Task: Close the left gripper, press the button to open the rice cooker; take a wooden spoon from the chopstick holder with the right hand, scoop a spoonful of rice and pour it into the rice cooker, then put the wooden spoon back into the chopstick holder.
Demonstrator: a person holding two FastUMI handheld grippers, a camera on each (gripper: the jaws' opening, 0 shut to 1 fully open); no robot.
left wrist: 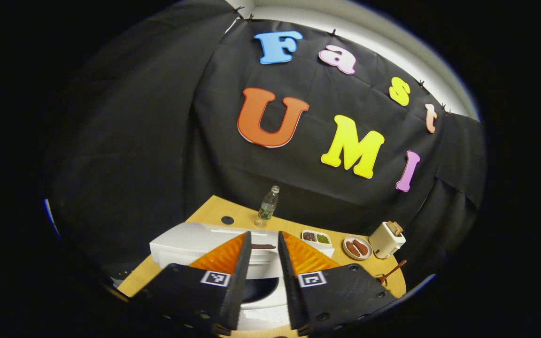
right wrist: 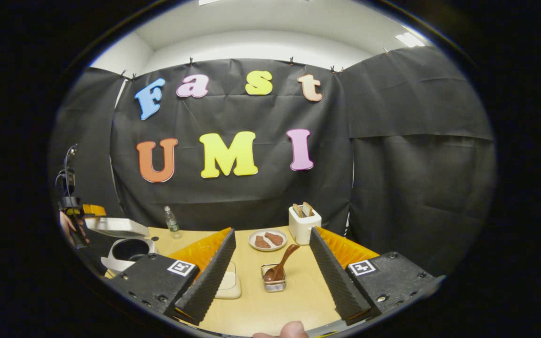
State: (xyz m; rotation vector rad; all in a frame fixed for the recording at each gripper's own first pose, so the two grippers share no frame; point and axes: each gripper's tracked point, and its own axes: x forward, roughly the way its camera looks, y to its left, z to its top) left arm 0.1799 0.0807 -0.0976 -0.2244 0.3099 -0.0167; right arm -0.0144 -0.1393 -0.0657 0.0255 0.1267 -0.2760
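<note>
bare table [right wrist: 298,291] surrounds the wooden spoon [right wrist: 282,265]; toaster [right wrist: 303,224] seemingly well behind.

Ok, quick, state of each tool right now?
Left tool: narrowly open, holding nothing, above the open rice cooker.
Right tool: wide open, empty, facing the wooden spoon in its holder.

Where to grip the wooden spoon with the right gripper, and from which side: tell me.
Grip the wooden spoon on its bare handle, near the upper end. The handle leans up and away to the right, out of the chopstick holder, while the bowl sits down inside it. Bring the open right gripper in from the front and above, one finger on each side of the handle.
</note>
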